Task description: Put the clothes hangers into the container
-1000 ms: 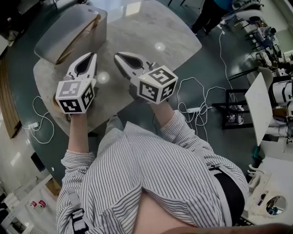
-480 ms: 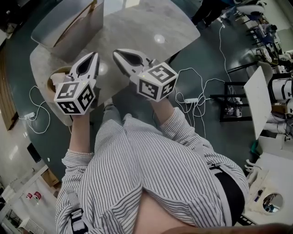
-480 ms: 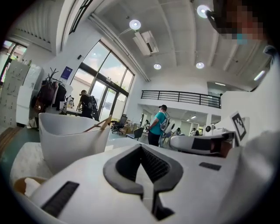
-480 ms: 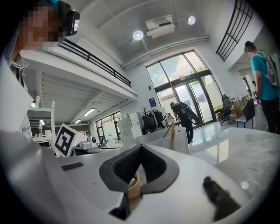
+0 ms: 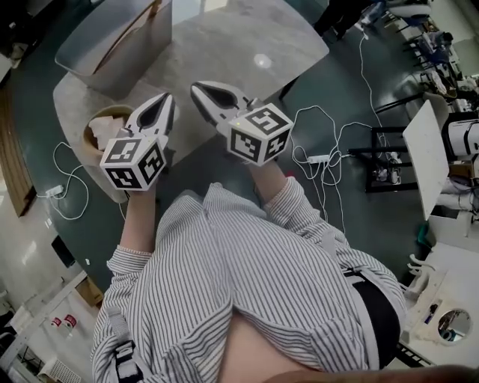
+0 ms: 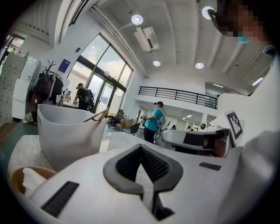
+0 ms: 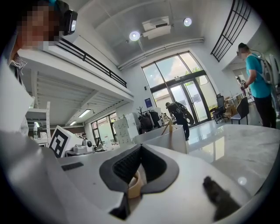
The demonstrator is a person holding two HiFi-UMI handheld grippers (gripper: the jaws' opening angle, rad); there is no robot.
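A: Left gripper (image 5: 167, 99), jaws?

B: Closed, tips meeting, nothing between them. It is held over the near edge of the marble table (image 5: 247, 37), just beside a round wooden bowl (image 5: 88, 136) with something white and crumpled (image 5: 106, 122) inside.

A: Right gripper (image 5: 197, 87)?

B: Jaws closed too, tip to tip. In the right gripper view a tan curved shape shows through the lower gap behind the tips. Cannot tell what it is. The head view shows nothing held. The two grippers are side by side, apart, both pointing across the table.

A: Location of the hangers?

B: One wooden clothes hanger (image 5: 152, 13) is visible. It lies inside the grey container (image 5: 131, 63), with one end sticking up above the rim. The left gripper view shows the same: hanger tip above the container wall. The container stands at the far left of the table, well apart from both grippers.

A: Surroundings?

B: White cables (image 5: 322, 168) and a power strip (image 5: 318, 158) lie on the dark floor to the right of the table. People stand in the background by the glass doors.
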